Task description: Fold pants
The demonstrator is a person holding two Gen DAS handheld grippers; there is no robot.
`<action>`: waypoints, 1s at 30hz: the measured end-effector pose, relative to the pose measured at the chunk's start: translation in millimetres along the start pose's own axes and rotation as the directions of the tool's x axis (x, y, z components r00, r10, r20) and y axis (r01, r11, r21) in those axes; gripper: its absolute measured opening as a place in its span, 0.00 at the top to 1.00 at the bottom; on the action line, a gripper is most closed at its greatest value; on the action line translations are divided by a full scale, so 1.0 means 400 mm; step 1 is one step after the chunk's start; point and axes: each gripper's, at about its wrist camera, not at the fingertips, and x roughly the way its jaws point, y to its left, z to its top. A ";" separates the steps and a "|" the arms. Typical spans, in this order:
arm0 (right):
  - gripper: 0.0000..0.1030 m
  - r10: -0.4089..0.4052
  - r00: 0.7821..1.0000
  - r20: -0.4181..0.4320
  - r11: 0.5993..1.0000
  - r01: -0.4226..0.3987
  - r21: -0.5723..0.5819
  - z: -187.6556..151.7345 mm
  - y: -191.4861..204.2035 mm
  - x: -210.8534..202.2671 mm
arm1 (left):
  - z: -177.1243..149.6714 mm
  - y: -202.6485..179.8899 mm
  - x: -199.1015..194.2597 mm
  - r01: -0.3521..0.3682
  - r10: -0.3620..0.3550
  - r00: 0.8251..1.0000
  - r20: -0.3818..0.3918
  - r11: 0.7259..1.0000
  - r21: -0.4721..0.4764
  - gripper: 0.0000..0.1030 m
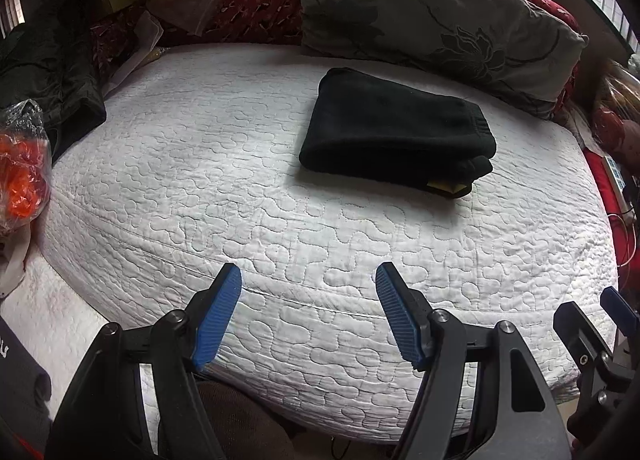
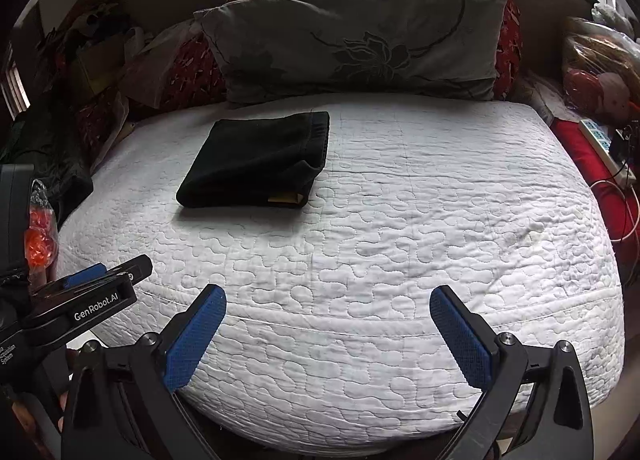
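Folded pants (image 2: 256,159) lie stacked — the layers beneath the top one are hidden, bar a yellowish tag at the near corner, too small to read. The pillow (image 1: 432,15) covers most of the red cushion (image 1: 256,3) behind it. The orange stuff in a plastic bag (image 1: 22,163) is cut off by the left edge — contents unclear. The right gripper (image 1: 616,316) runs off the frame's right side.

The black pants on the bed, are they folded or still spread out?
Folded. The black pants lie as a compact stacked rectangle on the white quilt, layered edges showing.
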 end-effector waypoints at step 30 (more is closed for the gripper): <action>0.00 0.071 0.997 0.006 0.993 -0.071 0.095 0.027 -0.043 0.006 | 0.006 -0.010 -0.023 -0.038 0.038 0.999 0.021 0.999 0.003 0.33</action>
